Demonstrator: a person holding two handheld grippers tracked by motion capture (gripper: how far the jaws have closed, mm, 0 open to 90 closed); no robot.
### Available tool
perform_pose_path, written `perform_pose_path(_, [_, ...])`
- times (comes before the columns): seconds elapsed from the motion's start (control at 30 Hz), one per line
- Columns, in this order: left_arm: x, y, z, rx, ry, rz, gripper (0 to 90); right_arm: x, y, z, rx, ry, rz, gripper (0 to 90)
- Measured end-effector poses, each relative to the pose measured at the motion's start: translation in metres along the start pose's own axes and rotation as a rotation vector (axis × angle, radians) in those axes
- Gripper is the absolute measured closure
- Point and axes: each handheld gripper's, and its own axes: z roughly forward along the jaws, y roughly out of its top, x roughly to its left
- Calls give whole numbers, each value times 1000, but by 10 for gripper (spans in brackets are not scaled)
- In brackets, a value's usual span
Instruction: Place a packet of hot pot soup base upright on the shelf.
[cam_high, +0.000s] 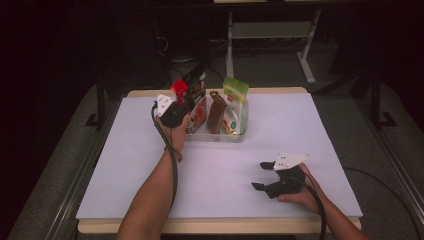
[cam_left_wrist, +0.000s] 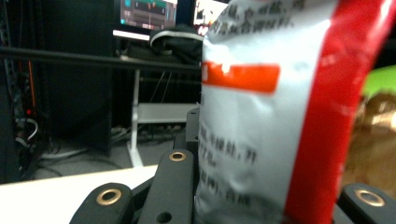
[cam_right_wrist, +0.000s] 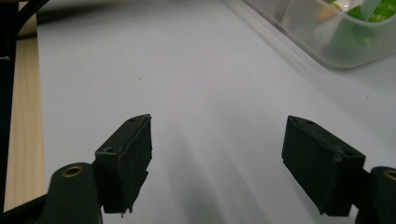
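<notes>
Brown pouch (cam_high: 216, 111) — green pouch (cam_high: 235, 90) (upright)

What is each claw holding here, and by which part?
Left claw grips the red-and-white snack pouch by its lower end; right claw is open, holding nothing.

A: Right gripper (cam_right_wrist: 217, 163): bare white table (cam_right_wrist: 187, 70) between and ahead of the jaws; clear tub (cam_right_wrist: 327, 42) blocks far right.
B: Left gripper (cam_left_wrist: 261, 205): red-and-white packet (cam_left_wrist: 280, 116) fills the jaws; open room to their left.
</notes>
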Motion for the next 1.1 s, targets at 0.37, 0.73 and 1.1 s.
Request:
perform_pose_path(0.37, [-2,-1,-5,72,-16,70,782,1,1,0,-2,-6,-4,235])
perform_pose_path(0.73, [-1,-2,-5,99,-14,85,777,1,1,0,2,-7,-6,236])
perform_pose_path(1.1, [-2,2,-7,142,-21,119,733,1,1,1,8,-15,-14,237])
